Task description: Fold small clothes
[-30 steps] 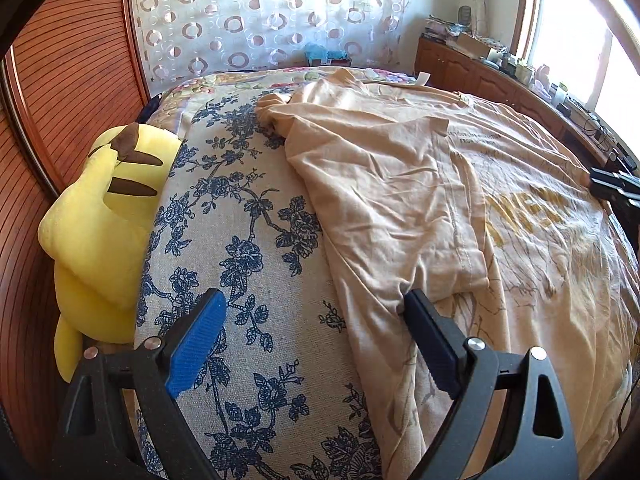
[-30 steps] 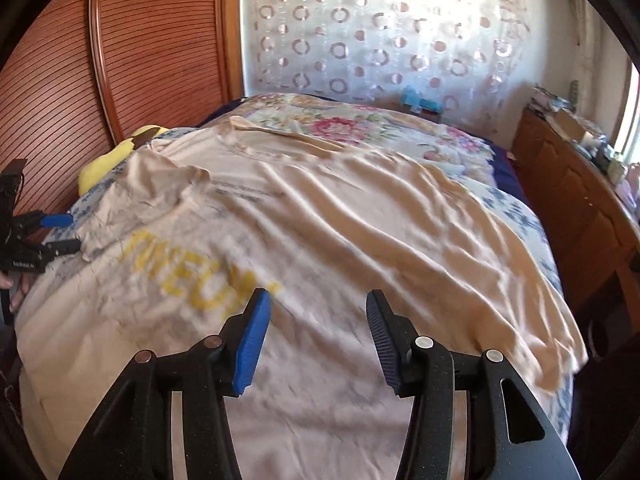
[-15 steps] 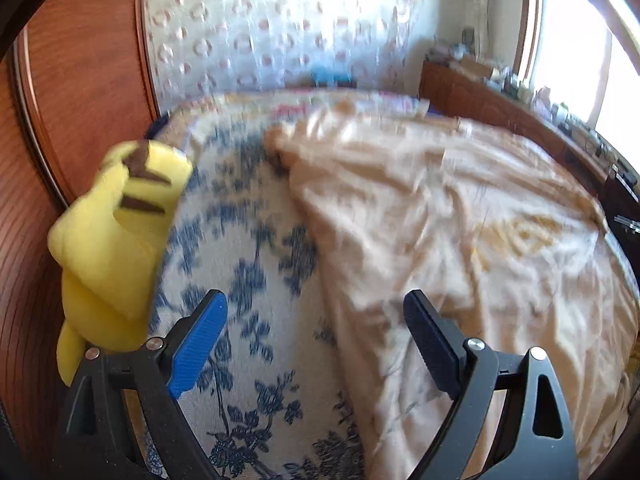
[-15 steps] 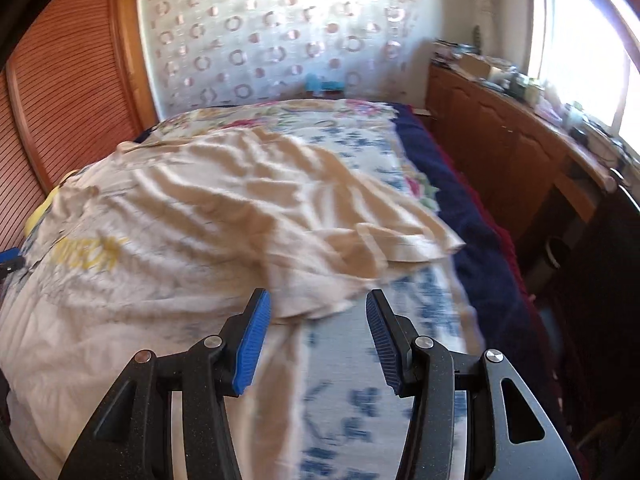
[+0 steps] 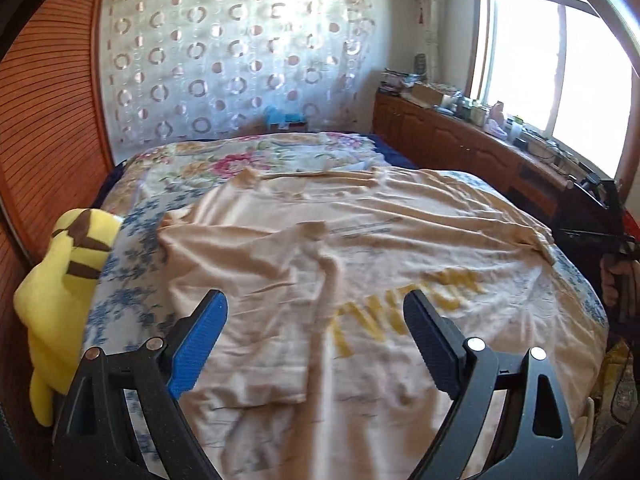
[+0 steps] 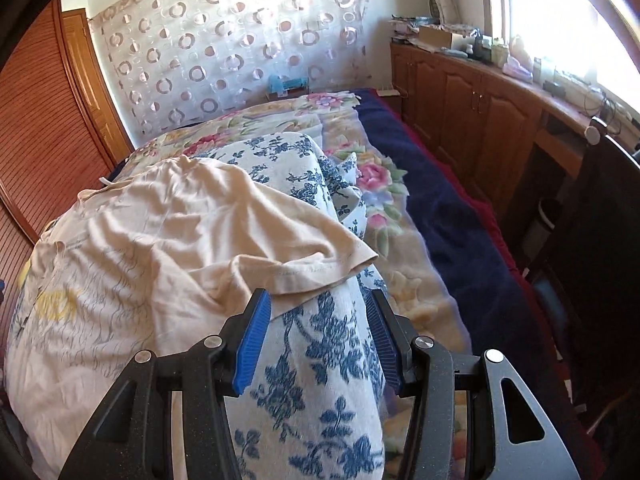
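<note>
A beige T-shirt (image 5: 360, 256) with yellow lettering lies spread on the bed, its left sleeve folded in over the body. My left gripper (image 5: 316, 332) is open and empty, held above the shirt's near left part. In the right wrist view the shirt (image 6: 160, 240) lies to the left, and its right sleeve (image 6: 320, 268) points toward my right gripper (image 6: 318, 320), which is open and empty just short of the sleeve's hem. The right gripper also shows in the left wrist view (image 5: 608, 232) at the bed's right edge.
A yellow plush toy (image 5: 60, 280) lies at the bed's left edge by the wooden wardrobe (image 5: 40, 120). A blue floral sheet (image 6: 320, 380) and a flowered blanket (image 6: 384, 208) cover the bed. A wooden cabinet (image 6: 480, 112) with clutter runs along the right under the window.
My left gripper has swung right, from over the blue sheet to over the shirt. My right gripper has moved right along the shirt to its right sleeve. Both stayed open.
</note>
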`<state>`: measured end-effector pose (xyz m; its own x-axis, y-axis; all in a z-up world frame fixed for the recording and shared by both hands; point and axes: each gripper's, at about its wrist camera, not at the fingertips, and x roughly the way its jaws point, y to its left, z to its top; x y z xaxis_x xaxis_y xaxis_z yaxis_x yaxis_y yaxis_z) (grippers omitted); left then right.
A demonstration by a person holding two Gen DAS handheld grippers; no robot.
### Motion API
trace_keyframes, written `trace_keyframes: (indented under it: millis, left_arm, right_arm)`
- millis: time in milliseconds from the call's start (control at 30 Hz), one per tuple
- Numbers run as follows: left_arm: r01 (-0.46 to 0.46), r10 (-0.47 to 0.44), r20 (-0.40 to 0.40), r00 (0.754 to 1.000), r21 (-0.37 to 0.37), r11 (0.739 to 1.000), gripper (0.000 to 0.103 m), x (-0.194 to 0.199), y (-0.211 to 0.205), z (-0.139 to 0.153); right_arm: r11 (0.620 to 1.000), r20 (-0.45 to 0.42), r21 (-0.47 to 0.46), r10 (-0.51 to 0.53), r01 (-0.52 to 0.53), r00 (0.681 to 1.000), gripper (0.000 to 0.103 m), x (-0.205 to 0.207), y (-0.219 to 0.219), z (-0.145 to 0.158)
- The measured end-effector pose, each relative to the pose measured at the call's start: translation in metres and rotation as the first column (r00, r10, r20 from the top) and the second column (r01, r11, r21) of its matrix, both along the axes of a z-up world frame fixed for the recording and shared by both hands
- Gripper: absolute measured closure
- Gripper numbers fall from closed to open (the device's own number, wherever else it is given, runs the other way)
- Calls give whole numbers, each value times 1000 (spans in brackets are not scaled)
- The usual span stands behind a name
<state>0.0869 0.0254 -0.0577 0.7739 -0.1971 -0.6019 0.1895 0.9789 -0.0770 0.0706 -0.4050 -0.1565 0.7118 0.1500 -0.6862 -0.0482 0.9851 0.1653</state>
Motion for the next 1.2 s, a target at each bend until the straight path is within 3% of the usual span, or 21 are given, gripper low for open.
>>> trace_keyframes:
  millis: [400,667,867,1000,1200]
  left_arm:
    - [76,-76,-3,997,23,997,12,-7,-50,-7]
    - [45,-44,-22,999,7,999,12,-10,-43,-14]
    - [35,-35,-11,999,-2,999,12,-16,-39,-13]
    - [27,-27,-4,1000,-4,1000,12,-17,-35,-11]
    - [12,-12,-1,1000,-16,1000,12,-17,-29,-9]
  right_arm:
    - [997,-103,82,19,-10,995,52,49,-4,3]
    - [999,-52,8,50,-50,997,97,55,8,17]
    - [992,41,-37,119,-117,992,99,44,32,44]
    - [974,121,-59,225,-220,967,99,28,68,76]
    - [901,175,-114,432,-418,885,99,19,158,118]
